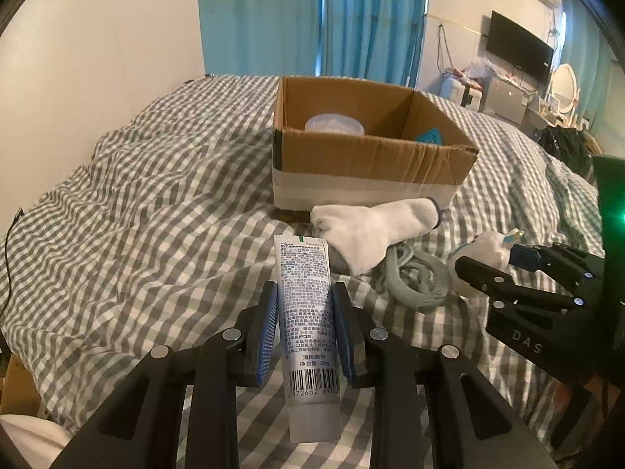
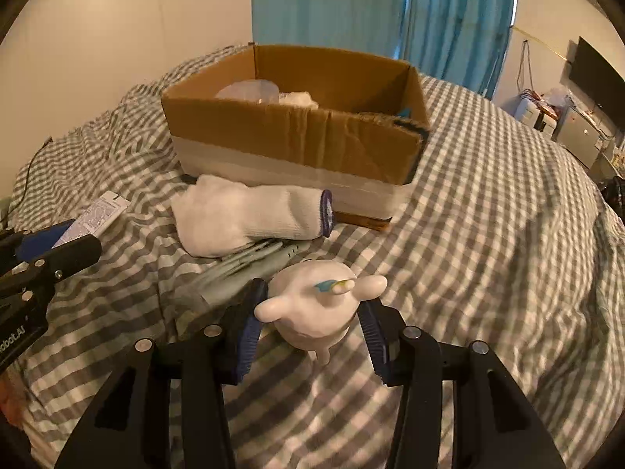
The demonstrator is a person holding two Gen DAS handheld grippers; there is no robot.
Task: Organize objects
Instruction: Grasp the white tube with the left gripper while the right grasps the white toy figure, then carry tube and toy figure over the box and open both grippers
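My left gripper (image 1: pixel 304 324) clamps white printed tube (image 1: pixel 306 320). My right gripper (image 2: pixel 310 324) gapes around white unicorn figurine (image 2: pixel 318 308), contact unclear. Open brown cardboard box (image 1: pixel 371 152) at 12 o'clock on checked bedspread (image 1: pixel 156 215).

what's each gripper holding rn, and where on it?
Left gripper: white tube, jaws clamped across its middle. Right gripper: jaws either side of the white unicorn toy; contact unclear.

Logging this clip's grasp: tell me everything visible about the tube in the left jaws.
The tube is a small white squeeze tube with dense printed text, a barcode and a green mark near its flat crimped end. It lies lengthwise between the blue pads of the left gripper, crimped end pointing toward the cardboard box.
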